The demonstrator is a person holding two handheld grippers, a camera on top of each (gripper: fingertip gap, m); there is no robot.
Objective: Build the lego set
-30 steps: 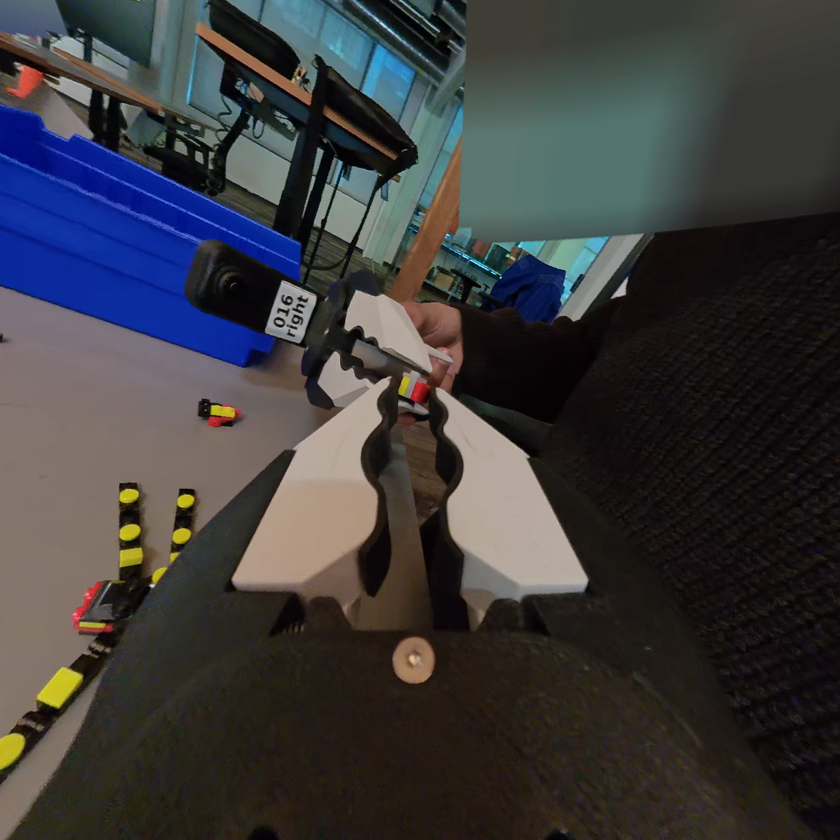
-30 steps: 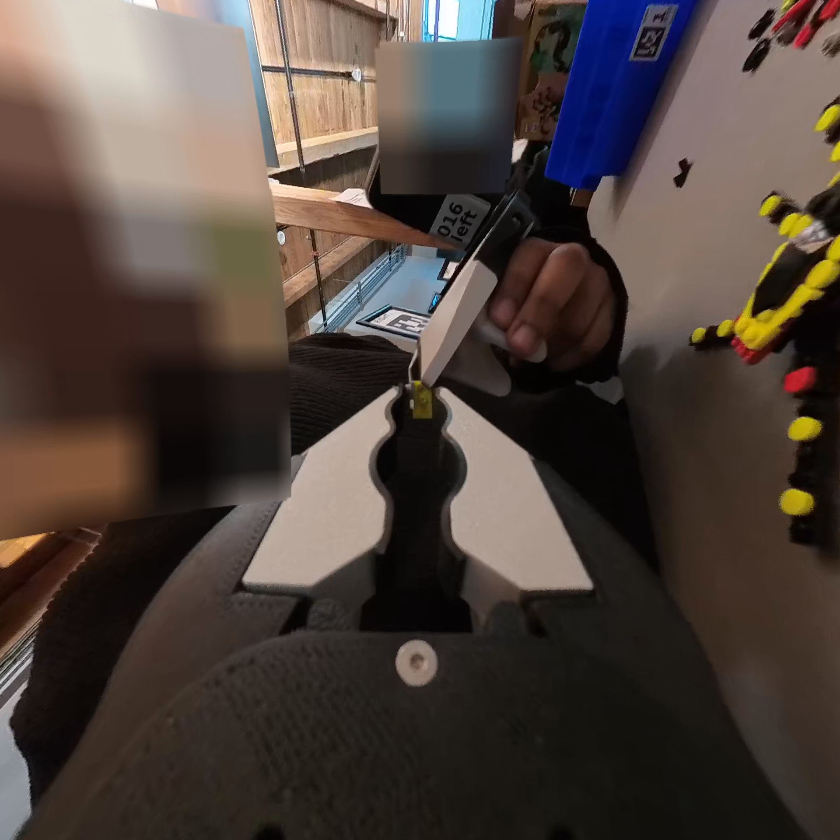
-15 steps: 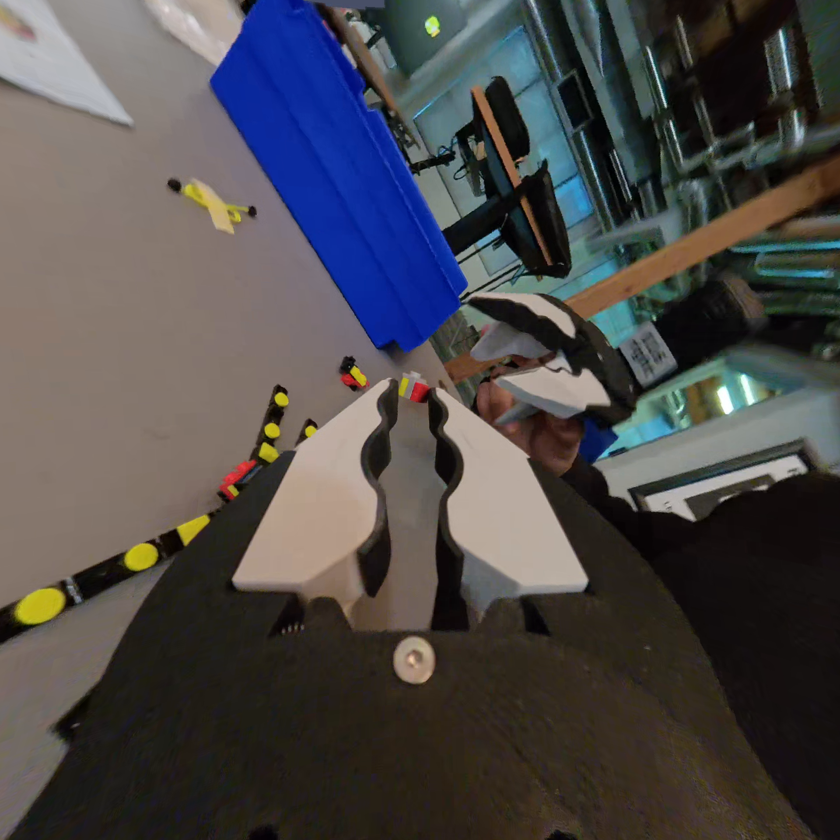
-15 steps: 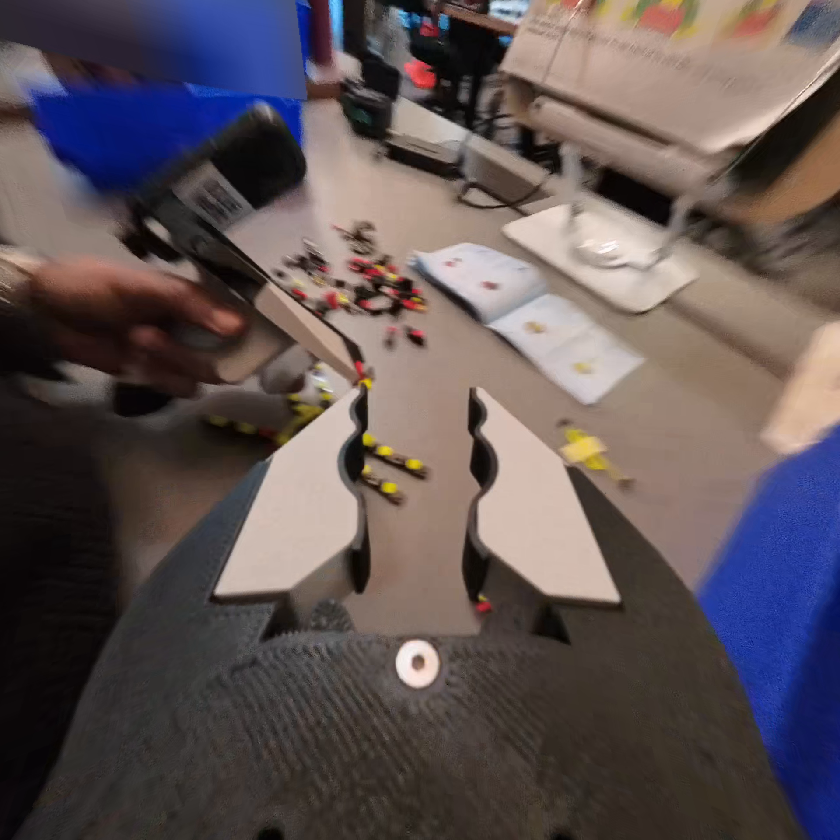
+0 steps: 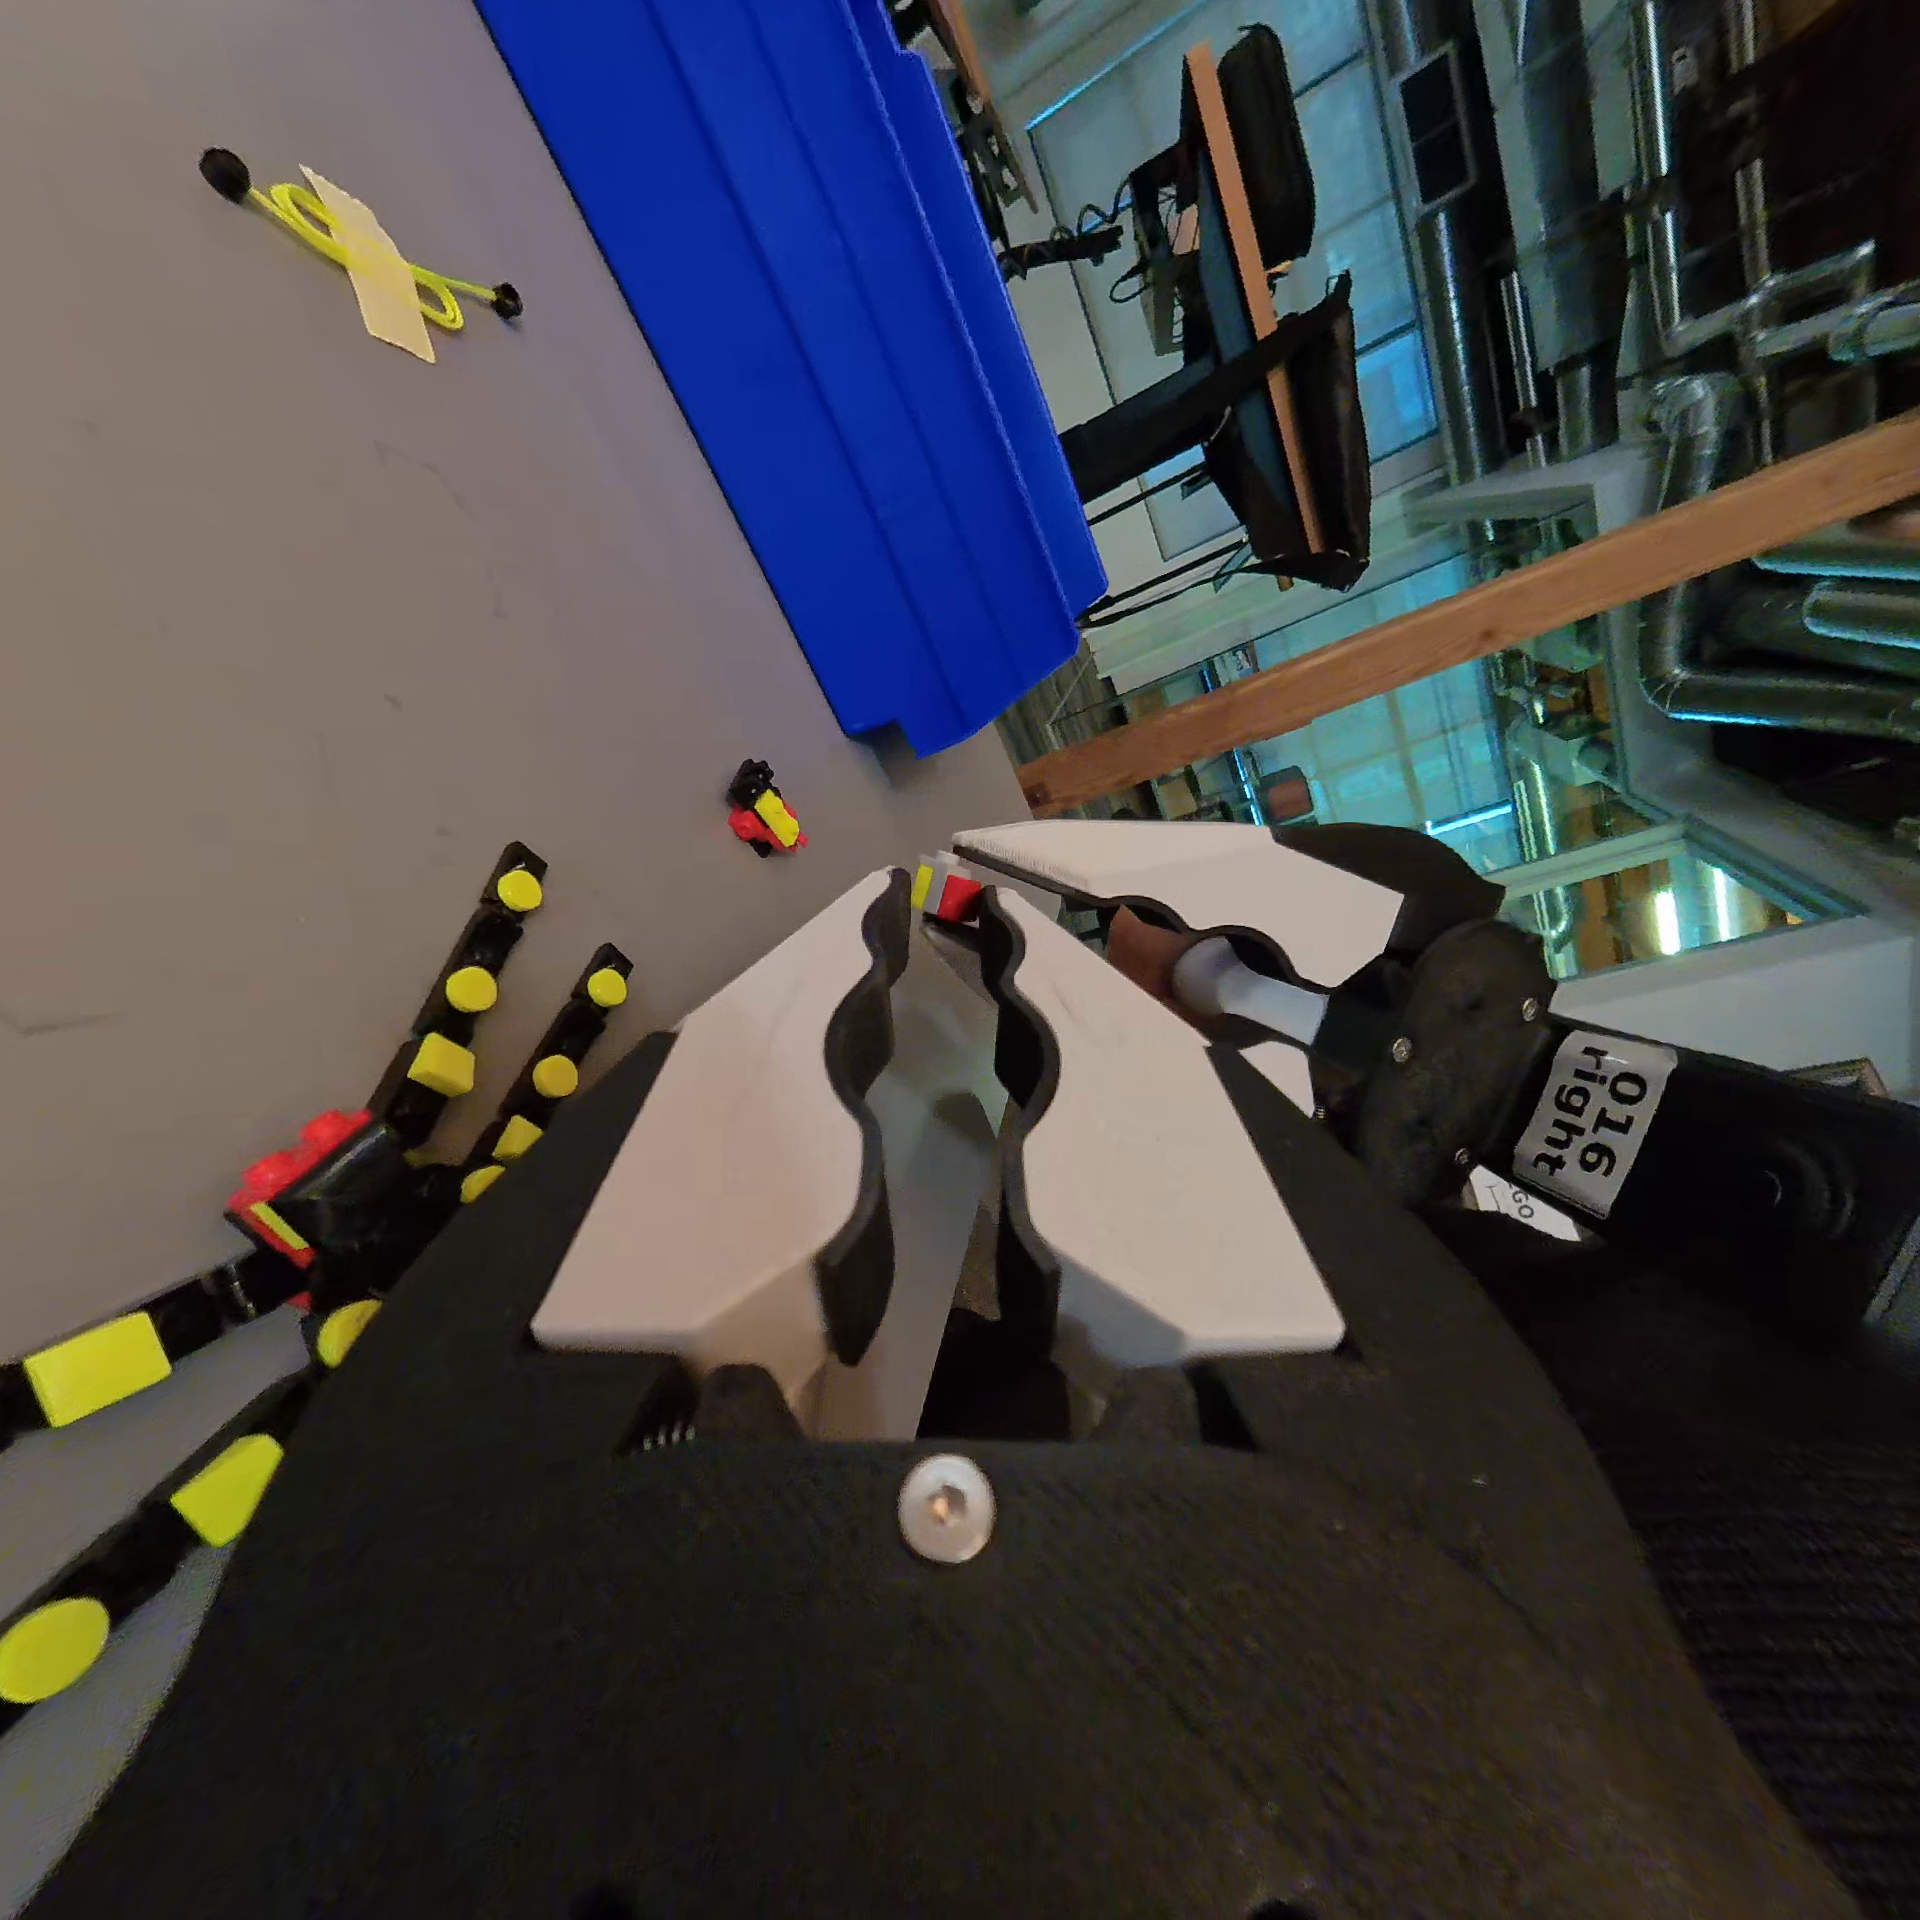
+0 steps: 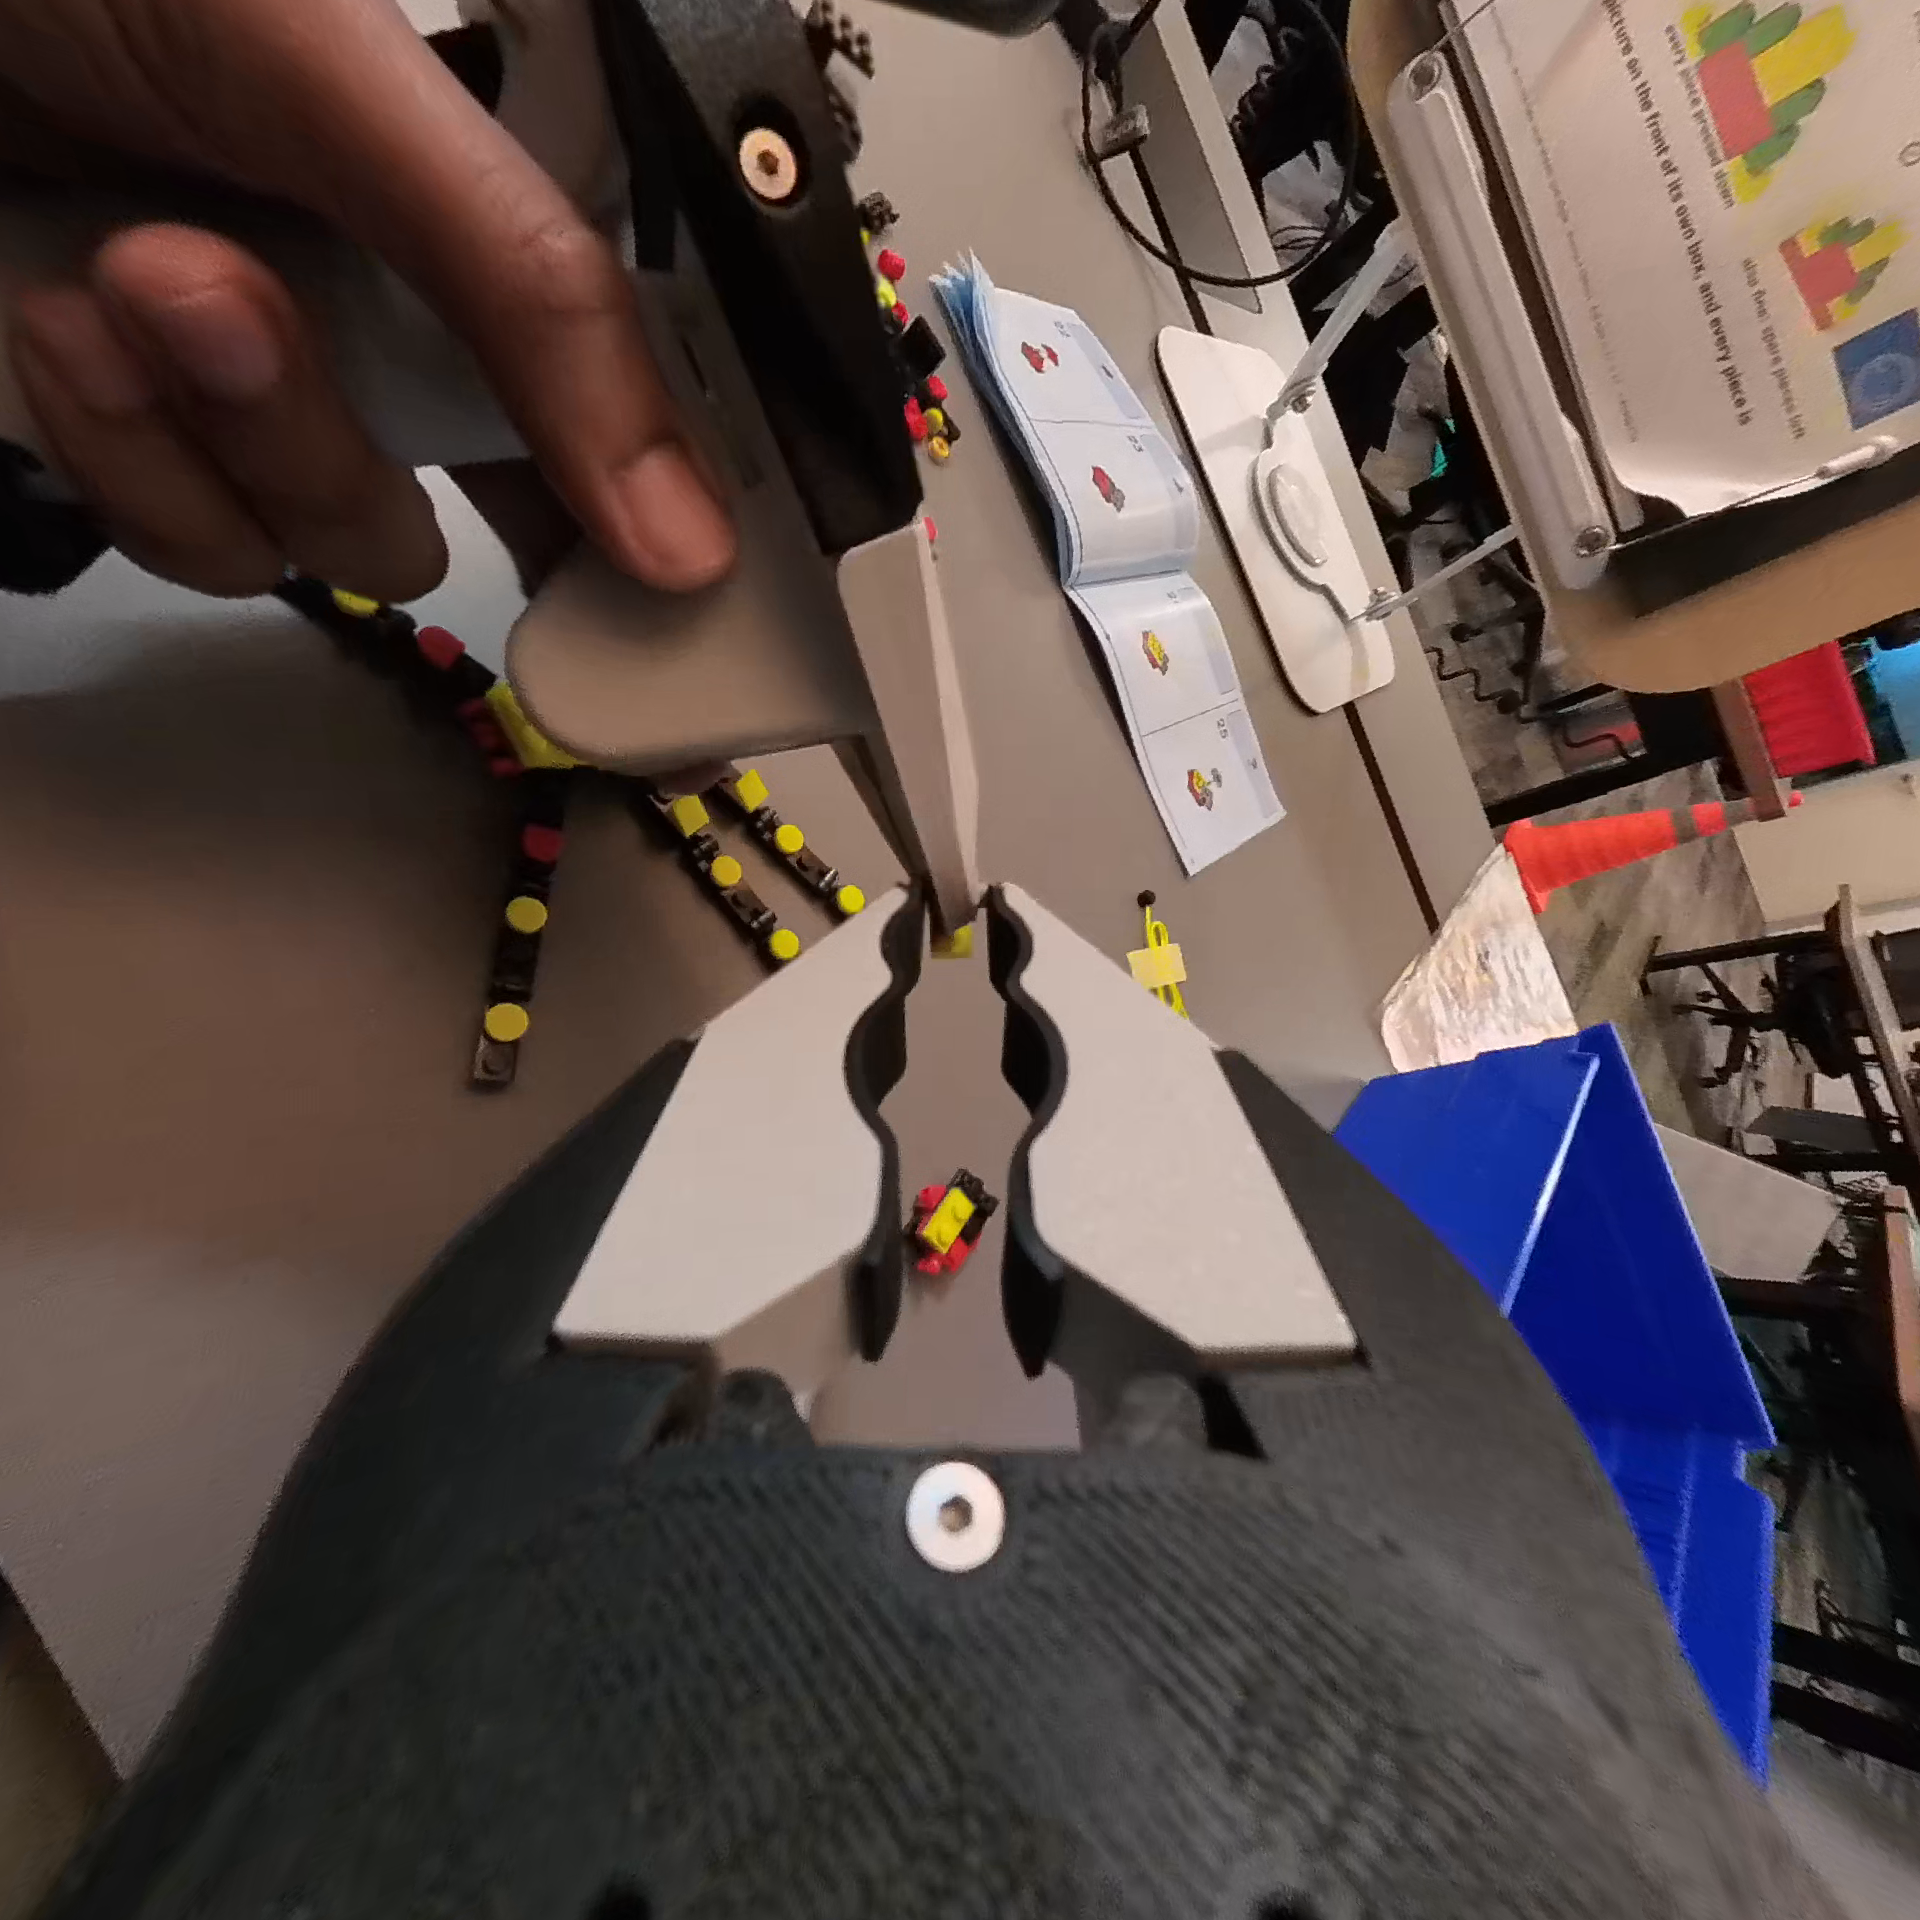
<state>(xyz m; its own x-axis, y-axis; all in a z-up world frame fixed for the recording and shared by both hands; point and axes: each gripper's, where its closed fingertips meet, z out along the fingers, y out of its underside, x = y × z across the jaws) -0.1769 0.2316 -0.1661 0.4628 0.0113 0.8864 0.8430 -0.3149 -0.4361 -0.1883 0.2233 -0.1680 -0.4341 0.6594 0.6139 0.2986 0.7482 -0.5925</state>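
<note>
My left gripper [image 5: 940, 902] is shut on a small yellow, grey and red lego piece [image 5: 945, 891] at its fingertips. My right gripper [image 6: 956, 912] comes in from the right in the left wrist view [image 5: 1039, 854]. Its tips are closed narrowly around the same piece, of which a yellow bit [image 6: 954, 940] shows between them. The left gripper [image 6: 925, 727], held by a hand [image 6: 343, 291], reaches down into that gap. The black lego model with yellow and red studs [image 5: 457, 1070] lies on the grey table [image 5: 260, 623], left of both grippers [image 6: 520, 914].
A small red, yellow and black sub-assembly [image 5: 764, 816] lies on the table below the grippers [image 6: 951, 1231]. A blue bin [image 5: 831, 364] stands close by [image 6: 1610, 1299]. A yellow string piece [image 5: 374, 260], an open instruction booklet [image 6: 1122, 540] and loose bricks [image 6: 914, 384] lie farther off. Less than 4 cm separates the two grippers' tips.
Half a second ago my right gripper was wide open beside the left one. Now it has narrowed around the piece in the left fingertips. Both views have swung round.
</note>
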